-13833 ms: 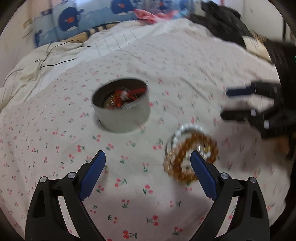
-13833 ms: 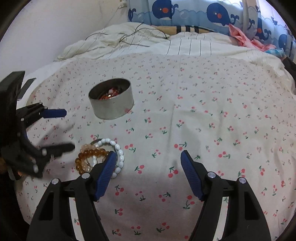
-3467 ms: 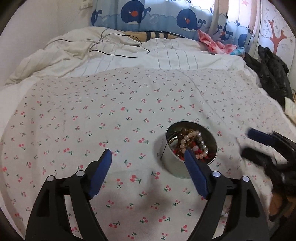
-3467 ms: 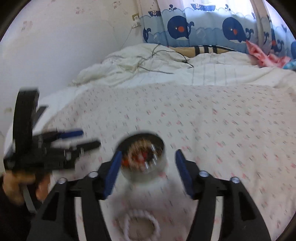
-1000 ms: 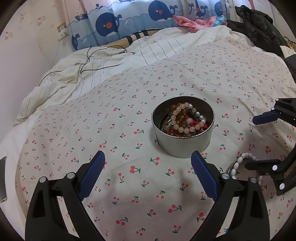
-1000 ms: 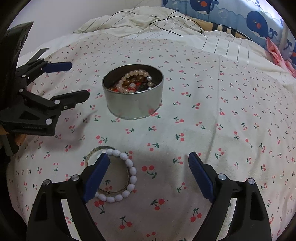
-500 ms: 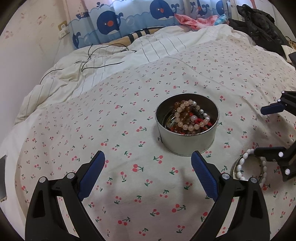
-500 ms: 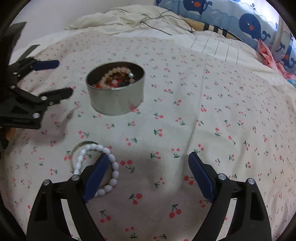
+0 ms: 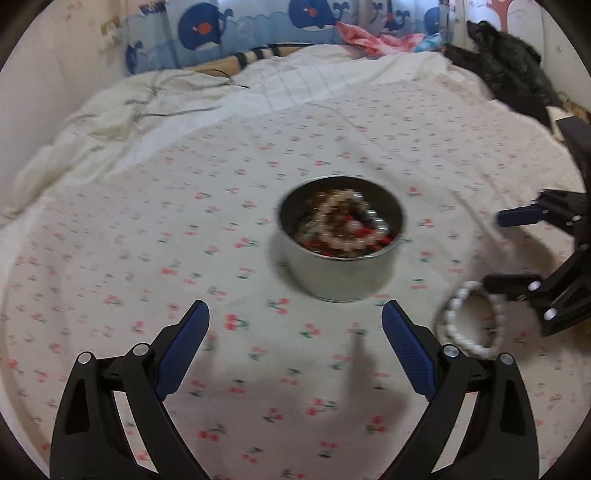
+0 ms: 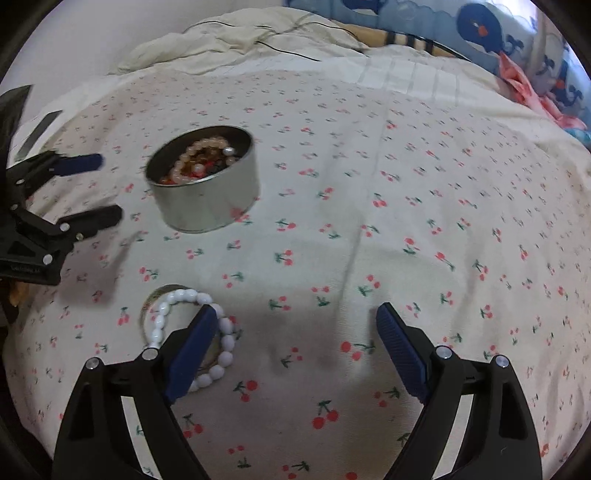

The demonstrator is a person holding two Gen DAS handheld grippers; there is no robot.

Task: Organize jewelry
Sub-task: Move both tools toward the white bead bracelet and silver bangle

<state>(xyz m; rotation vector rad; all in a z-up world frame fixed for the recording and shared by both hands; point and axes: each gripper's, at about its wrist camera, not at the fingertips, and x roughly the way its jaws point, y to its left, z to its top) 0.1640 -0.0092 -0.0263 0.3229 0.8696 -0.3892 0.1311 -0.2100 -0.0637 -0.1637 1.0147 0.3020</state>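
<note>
Right gripper [image 10: 293, 338]: jaws spread wide, nothing between them, hovering over the bed [image 10: 406, 206] close to its near edge. Left-hand finger overlaps the white bead bracelet [image 10: 184, 334] in the right wrist view; touching or merely above it, cannot tell. Bracelet off-centre, mostly outside the jaw span on that side.

Thin metal bangle [image 10: 162, 295] lying under or just beside the bracelet, only partly visible. Risk: closing now likely to catch one bead strand only, or pinch the bangle with it. Possible result: bracelet slipping out on the lift, or the bangle dragged along and dropped on the cherry-print sheet [image 10: 369, 258].

Soft, wrinkled sheet under both items. Risk: pads biting fabric together with beads, tugging the sheet and shifting the tin.

Left gripper [image 9: 295, 339]: also wide open, empty, aimed at the metal tin [image 9: 341, 266] from the near side. Left view blurred, so exact gap to the tin not readable. Risk: the two grippers near each other around bracelet and tin; a sideways correction by either could knock the other or nudge the tin.

Tin upright toward the middle of the bed, already holding several bead bracelets heaped near the rim. Risk: a drop from height bouncing off the heap and out, or a tilt on the soft bed spilling contents.

Beyond: rumpled bedding [image 10: 236, 40] with a dark cable [image 10: 280, 50], whale-print curtain [image 9: 295, 22] at the far edge. No bearing on the step.
</note>
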